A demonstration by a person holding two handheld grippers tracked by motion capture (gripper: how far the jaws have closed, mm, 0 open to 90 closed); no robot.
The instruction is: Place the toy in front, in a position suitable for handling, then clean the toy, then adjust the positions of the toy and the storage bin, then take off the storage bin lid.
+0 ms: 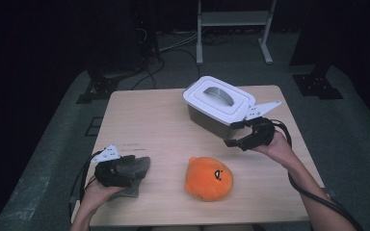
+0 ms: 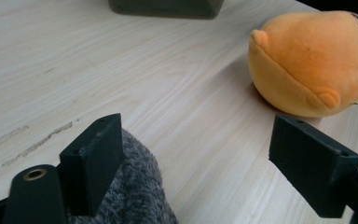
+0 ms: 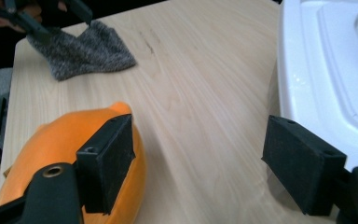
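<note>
At the table's front left lies a grey fuzzy cloth [image 1: 131, 191], and my left gripper [image 1: 139, 173] rests over it. In the left gripper view this gripper [image 2: 200, 140] stands open; the cloth [image 2: 130, 196] lies against the inner face of its left jaw, with bare table across the rest of the gap. An orange plush toy [image 1: 209, 178] sits at the front middle, also the plush toy [image 2: 312, 60] ahead to the right. My right gripper [image 1: 235, 134] hovers open beside a grey box with a white lid [image 1: 219, 103]. Between its jaws, the right gripper [image 3: 205, 144] holds nothing.
The wooden table [image 1: 159, 125] has bare room at its left and middle. In the right gripper view the white lid [image 3: 326, 70] is close on the right, the plush toy [image 3: 51, 149] on the left, the cloth [image 3: 84, 51] far off. Cables trail off the front edge.
</note>
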